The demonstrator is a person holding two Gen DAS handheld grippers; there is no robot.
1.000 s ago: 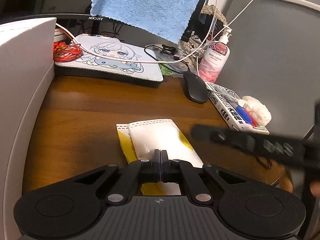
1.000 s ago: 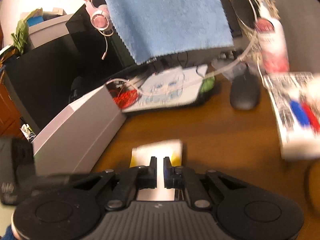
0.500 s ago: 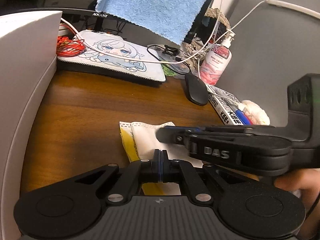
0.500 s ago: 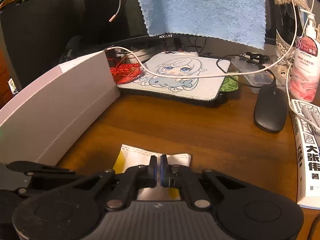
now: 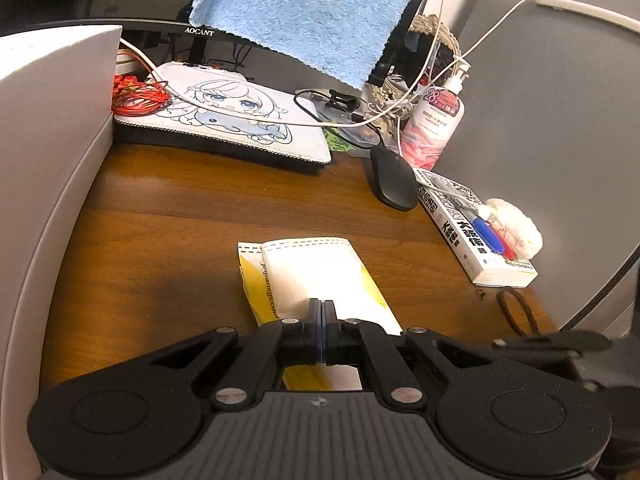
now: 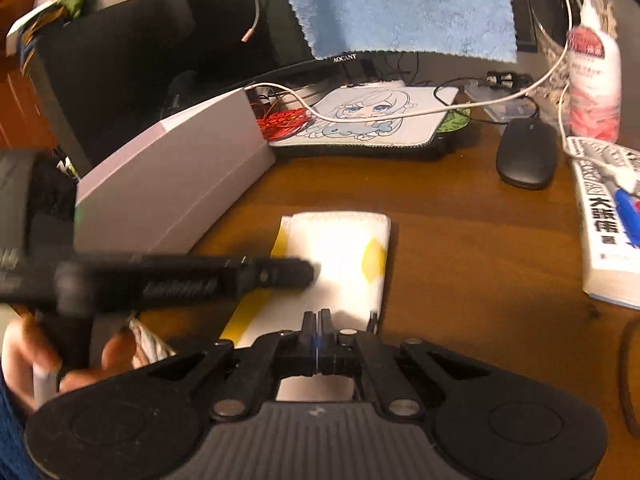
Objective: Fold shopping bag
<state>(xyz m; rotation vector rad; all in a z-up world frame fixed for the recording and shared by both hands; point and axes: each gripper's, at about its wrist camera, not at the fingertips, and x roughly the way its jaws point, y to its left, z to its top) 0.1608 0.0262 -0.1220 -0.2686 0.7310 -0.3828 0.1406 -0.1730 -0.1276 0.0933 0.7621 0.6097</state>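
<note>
Lying flat on the wooden desk (image 5: 168,216), the folded shopping bag (image 5: 316,272) is a narrow white and yellow strip, with its near end hidden under both sets of tongs. From the left wrist view, the left gripper (image 5: 321,322) has its fingers pressed together with no gap showing, right over the bag's near part; whether any fabric is pinched between them cannot be made out, since the tips cover the spot. A line of small print runs along the bag's yellow edge, too small to read.

From the right wrist view, the right gripper (image 6: 318,330) also has its fingers brought together, tips over the bag's near edge, and again the contact is hidden. Across that view the left tool shows as a dark blurred bar reaching from the left to end over the bag, and a hand (image 6: 28,356) grips its handle at the lower left, partly cut off by the frame and smeared.

Ahead of the tongs and to the right sits a black mouse (image 5: 394,178), and beside it a book (image 5: 472,228) with pens and a crumpled tissue on top; the book is cut off at the edge of the right wrist view. Left of the tongs stands a pale box (image 6: 168,176). Farther ahead a blue towel (image 5: 304,12) hangs over a monitor, covering much of the screen.
</note>
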